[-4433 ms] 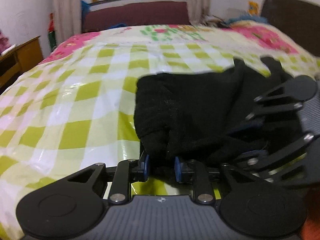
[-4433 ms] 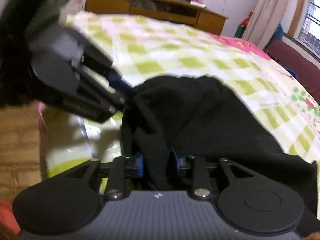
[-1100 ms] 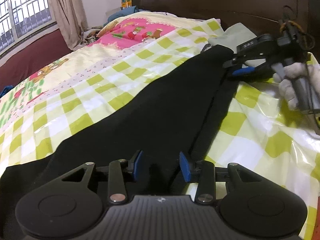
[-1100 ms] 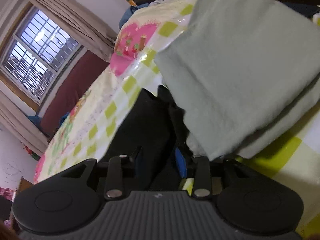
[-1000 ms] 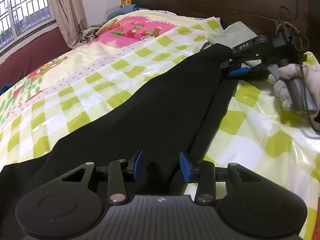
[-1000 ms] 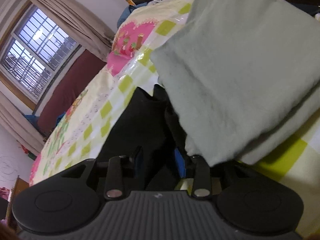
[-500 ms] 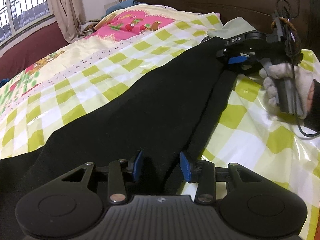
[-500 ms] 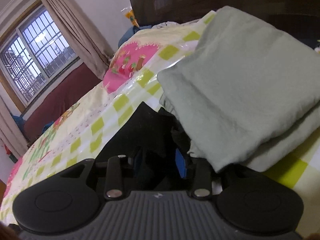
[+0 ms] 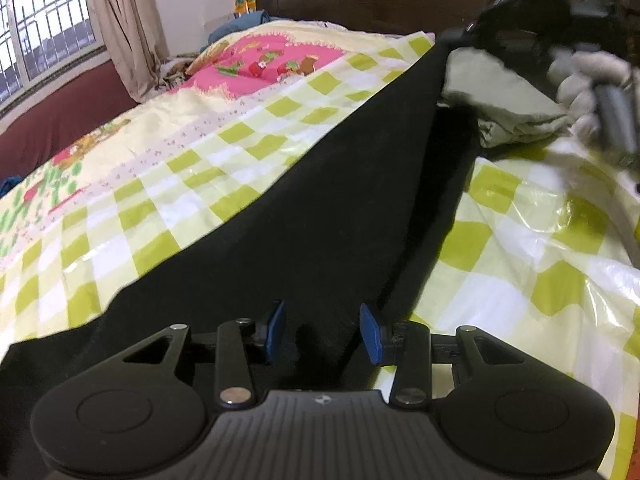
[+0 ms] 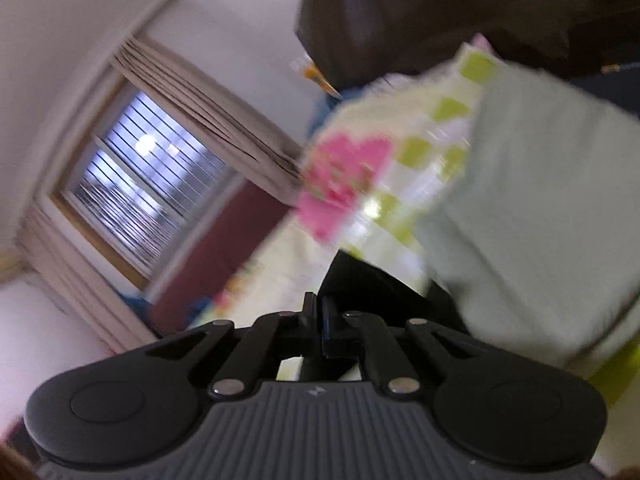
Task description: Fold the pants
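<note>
So the left gripper (image 9: 322, 330) sits half-open around the near end of the black pants (image 9: 320, 208) stretched along the bed (image 9: 160, 184). Over right, the right gripper (image 10: 320, 320) just snapped closed on the far hem — it's a thin pinch, so a tug could slip it or drag the grey cloth (image 10: 540, 220) beside it.

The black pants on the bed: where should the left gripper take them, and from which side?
Take the near end of the black pants, where cloth lies between the left gripper's open jaws, coming low from the near side. The pants lie flat and long on the bed cover; the right gripper, its jaws just closed, holds the far end raised.
</note>
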